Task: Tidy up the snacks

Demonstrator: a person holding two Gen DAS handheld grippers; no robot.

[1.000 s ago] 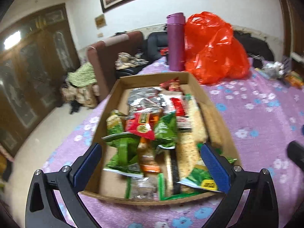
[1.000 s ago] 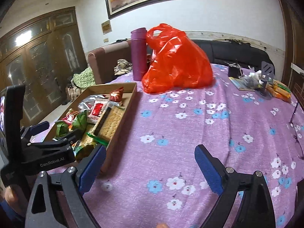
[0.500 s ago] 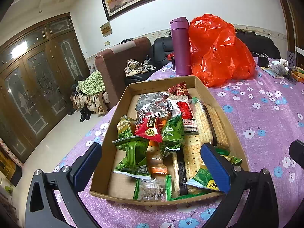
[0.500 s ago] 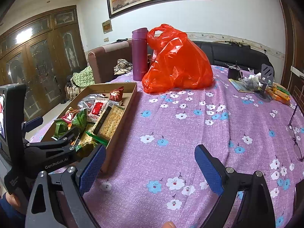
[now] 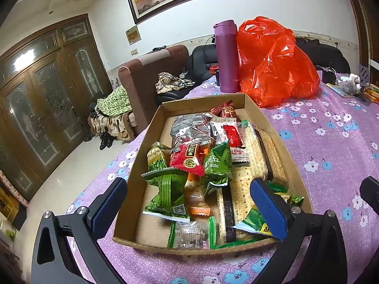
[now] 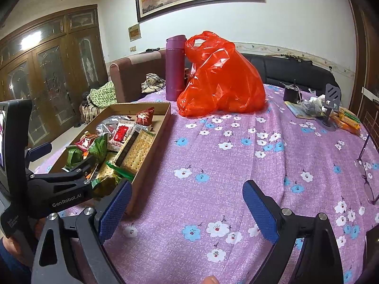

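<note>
Pulling back a little from the box (image 5: 272,127), we hold our left gripper (image 5: 189,203) wide and empty over the snacks (image 5: 196,161) piled inside, while our right gripper (image 6: 187,208) stays wide, empty, over bare cloth (image 6: 236,165) beside it, so sorting looks unstarted.

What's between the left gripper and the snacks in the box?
Only the near wall of the box rises below the open left gripper. The gripper looks raised above that wall, so from above nothing visible blocks the snacks. They overlap in a loose pile.
</note>
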